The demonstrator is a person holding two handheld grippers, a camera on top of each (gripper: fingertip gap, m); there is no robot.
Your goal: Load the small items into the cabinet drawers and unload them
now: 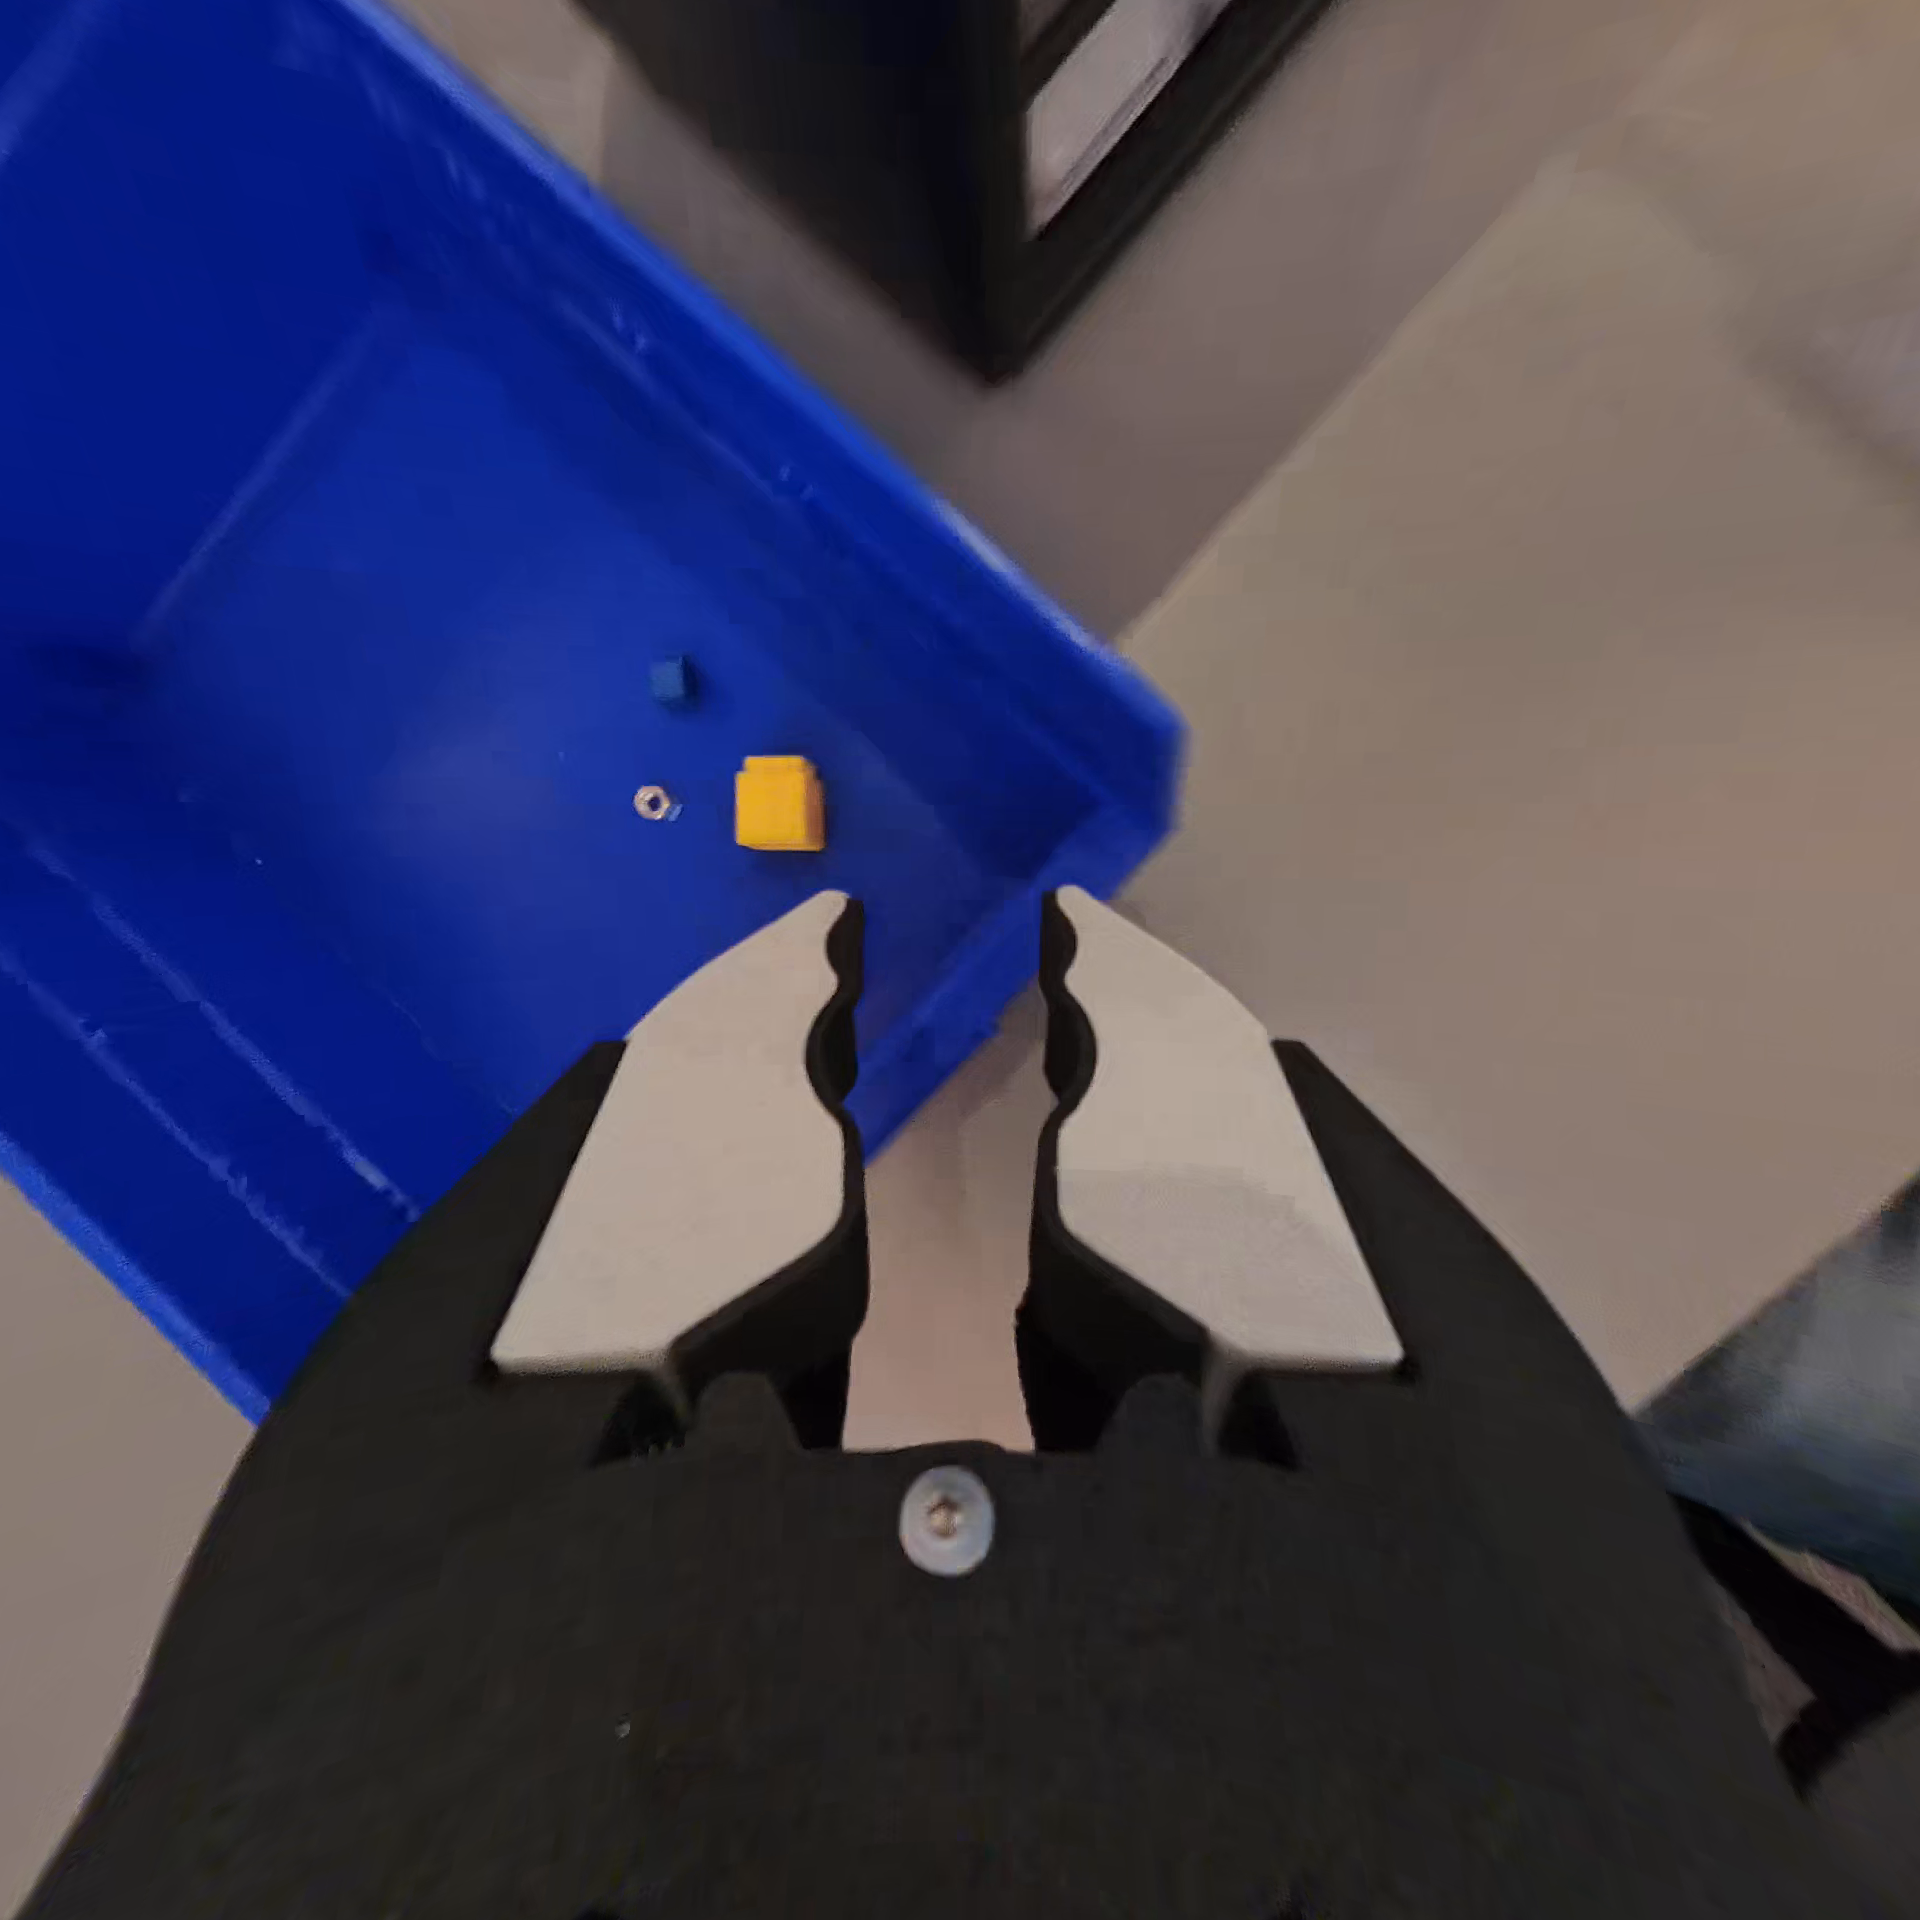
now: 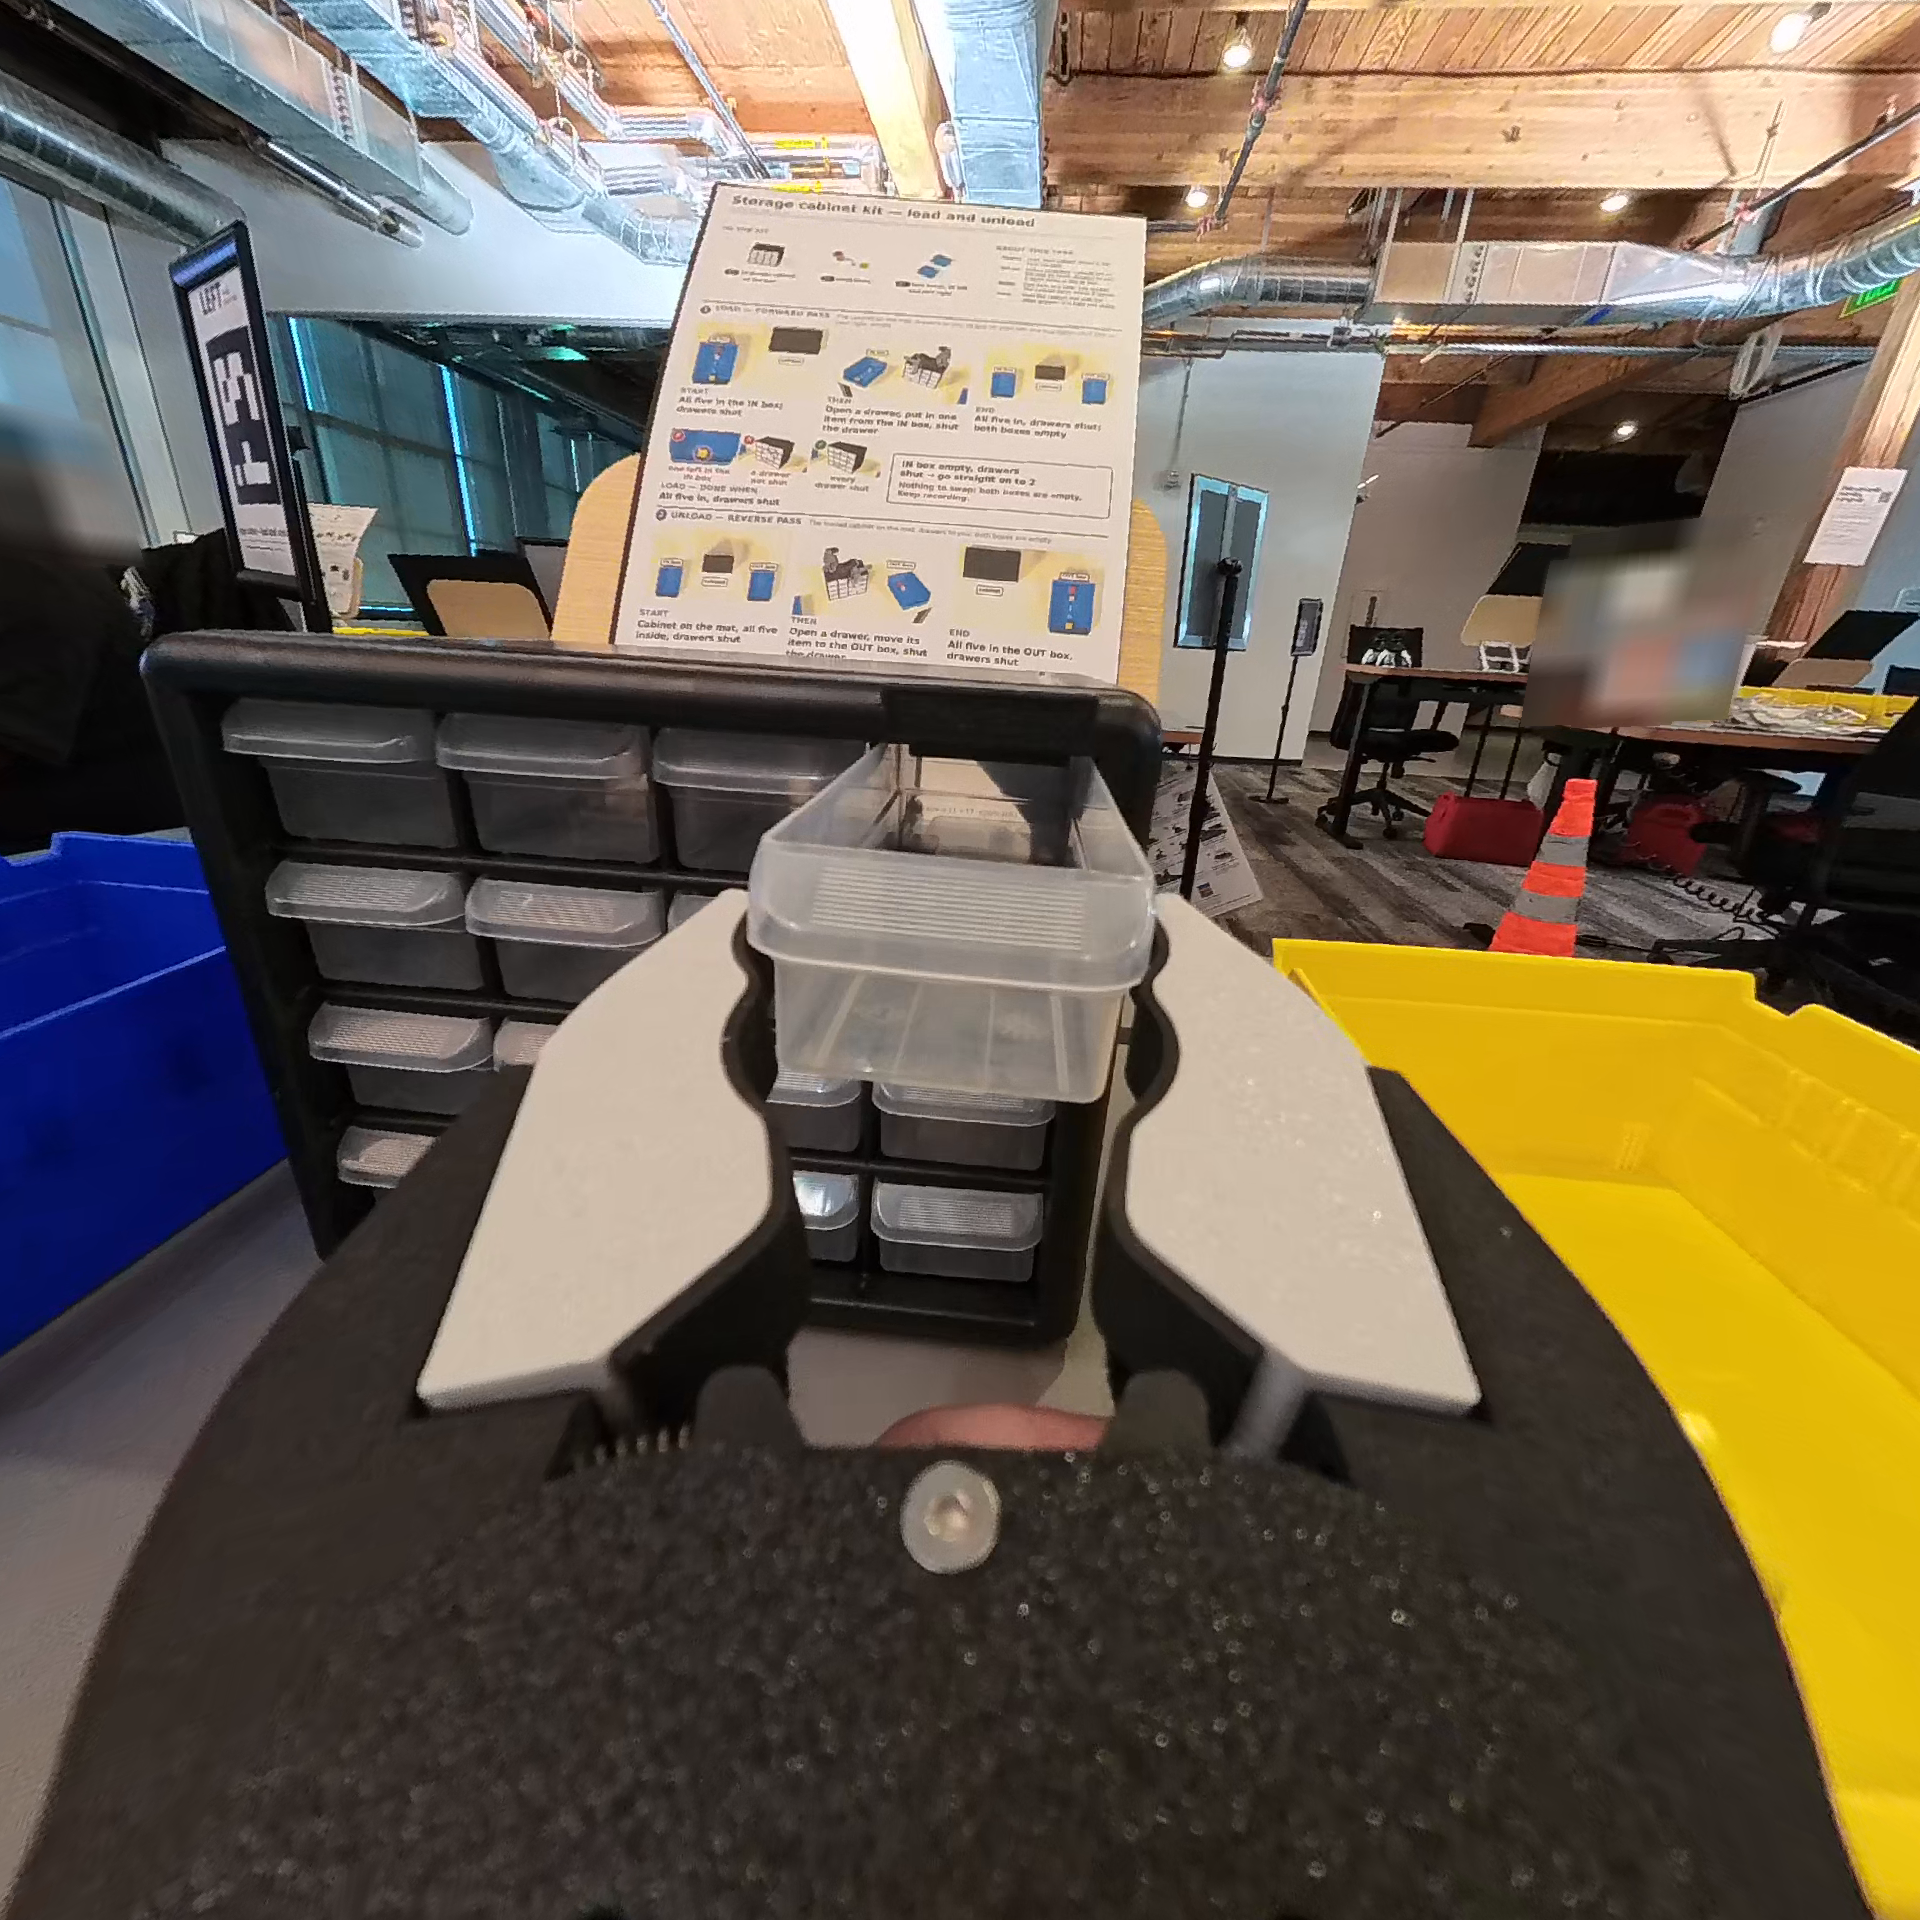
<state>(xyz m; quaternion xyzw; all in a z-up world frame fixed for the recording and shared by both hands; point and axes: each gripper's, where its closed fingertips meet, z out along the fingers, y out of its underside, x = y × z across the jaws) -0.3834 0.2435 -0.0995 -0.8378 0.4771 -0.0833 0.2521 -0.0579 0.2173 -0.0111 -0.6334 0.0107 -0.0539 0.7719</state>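
Observation:
In the left wrist view a blue bin (image 1: 312, 520) holds a yellow block (image 1: 779, 803), a small blue cube (image 1: 672, 681) and a metal nut (image 1: 652, 802). My left gripper (image 1: 948, 902) is open and empty, just above the bin's near right corner and a little short of the yellow block. In the right wrist view a black cabinet (image 2: 187, 748) has rows of clear drawers. Its top right drawer (image 2: 945, 966) is pulled out. My right gripper (image 2: 951, 914) is closed on that drawer's front, one finger on each side. I cannot tell what is in the drawer.
A yellow bin (image 2: 1621, 1122) stands right of the cabinet and the blue bin (image 2: 104, 1039) left of it. A printed instruction sheet (image 2: 883, 416) stands behind the cabinet. An orange cone (image 2: 1548, 883) is on the floor farther off. The cabinet's corner (image 1: 987, 156) shows beyond the blue bin.

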